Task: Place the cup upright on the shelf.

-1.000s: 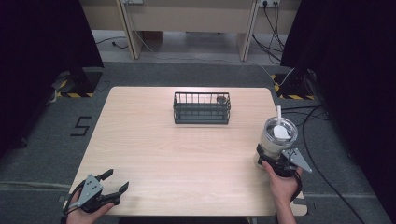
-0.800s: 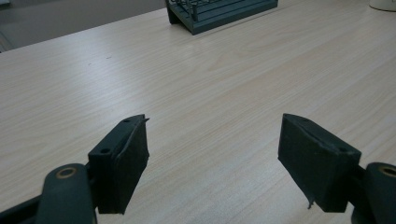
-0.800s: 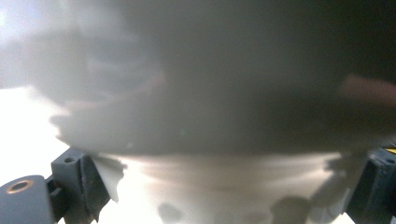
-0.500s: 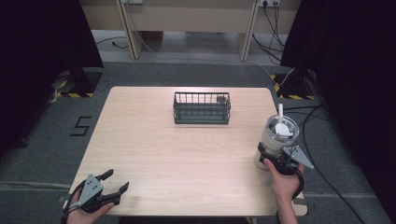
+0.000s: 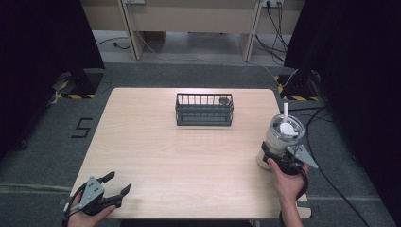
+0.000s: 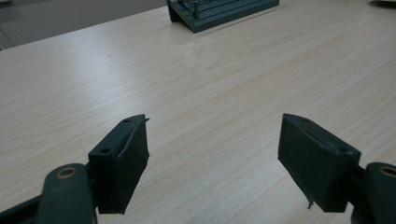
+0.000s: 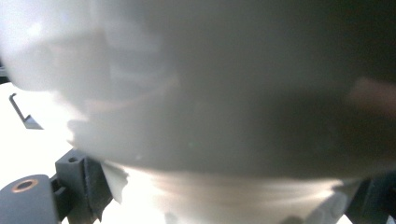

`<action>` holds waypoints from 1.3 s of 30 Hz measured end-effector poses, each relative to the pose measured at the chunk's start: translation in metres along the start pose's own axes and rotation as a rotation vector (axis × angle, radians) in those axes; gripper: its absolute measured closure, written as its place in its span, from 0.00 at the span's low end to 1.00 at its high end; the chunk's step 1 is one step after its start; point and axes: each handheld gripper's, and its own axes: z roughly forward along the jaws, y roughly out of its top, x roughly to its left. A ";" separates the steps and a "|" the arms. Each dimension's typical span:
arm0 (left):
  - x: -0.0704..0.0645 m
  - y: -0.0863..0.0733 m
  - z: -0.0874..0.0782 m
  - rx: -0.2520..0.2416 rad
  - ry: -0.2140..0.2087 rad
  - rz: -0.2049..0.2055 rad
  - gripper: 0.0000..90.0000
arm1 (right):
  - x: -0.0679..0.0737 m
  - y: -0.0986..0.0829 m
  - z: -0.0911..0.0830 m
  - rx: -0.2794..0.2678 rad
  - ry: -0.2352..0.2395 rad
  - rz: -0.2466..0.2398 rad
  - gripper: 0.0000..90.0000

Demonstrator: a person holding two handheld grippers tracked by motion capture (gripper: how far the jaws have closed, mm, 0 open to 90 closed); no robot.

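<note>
A pale lidded tumbler (image 5: pixel 283 135) with a white straw stands upright at the table's right edge. My right gripper (image 5: pixel 280 160) is shut on its lower part, a hand behind it. In the right gripper view the tumbler's blurred wall (image 7: pixel 210 93) sits right in front of the camera, and a black jaw flanks it at each lower corner. My left gripper (image 5: pixel 118 182) rests at the table's near left corner, open. In the left gripper view its pads (image 6: pixel 133 154) stand wide apart over bare wood, nothing between them.
A dark wire basket (image 5: pixel 204 109) stands at the back middle of the wooden table (image 5: pixel 189 161), with a small dark round object (image 5: pixel 224 100) in its right end. The left gripper view shows the basket's corner (image 6: pixel 219 11) far ahead. Cables lie on the floor to the right.
The tumbler looks slightly smaller and lower, having come down a little in my right gripper. The left gripper has not moved.
</note>
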 end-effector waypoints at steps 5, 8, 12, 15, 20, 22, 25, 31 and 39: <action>0.000 0.000 0.000 0.000 0.001 -0.001 0.26 | 0.004 0.007 0.001 -0.009 0.000 -0.025 0.11; 0.000 0.000 0.000 -0.001 0.002 -0.001 0.27 | 0.005 0.010 0.002 -0.012 0.003 -0.032 0.11; 0.001 0.000 -0.001 -0.001 0.002 -0.002 0.27 | 0.008 0.018 0.005 -0.024 0.011 -0.047 0.11; 0.001 0.000 -0.001 -0.005 0.003 -0.002 0.27 | 0.011 0.025 0.008 -0.032 0.015 -0.056 0.11; 0.001 0.000 -0.001 -0.006 0.003 -0.002 0.27 | 0.016 0.035 0.012 -0.043 0.023 -0.062 0.11; 0.001 0.000 -0.001 -0.007 0.003 -0.003 0.27 | 0.018 0.039 0.015 -0.047 0.029 -0.062 0.11; 0.001 0.000 -0.001 -0.006 0.003 -0.003 0.27 | 0.021 0.044 0.018 -0.050 0.034 -0.069 0.11; 0.001 0.000 -0.001 -0.009 0.003 -0.006 0.27 | 0.027 0.054 0.025 -0.061 0.044 -0.075 0.11; 0.002 0.000 -0.002 -0.013 0.003 -0.009 0.27 | 0.036 0.068 0.036 -0.072 0.065 -0.080 0.11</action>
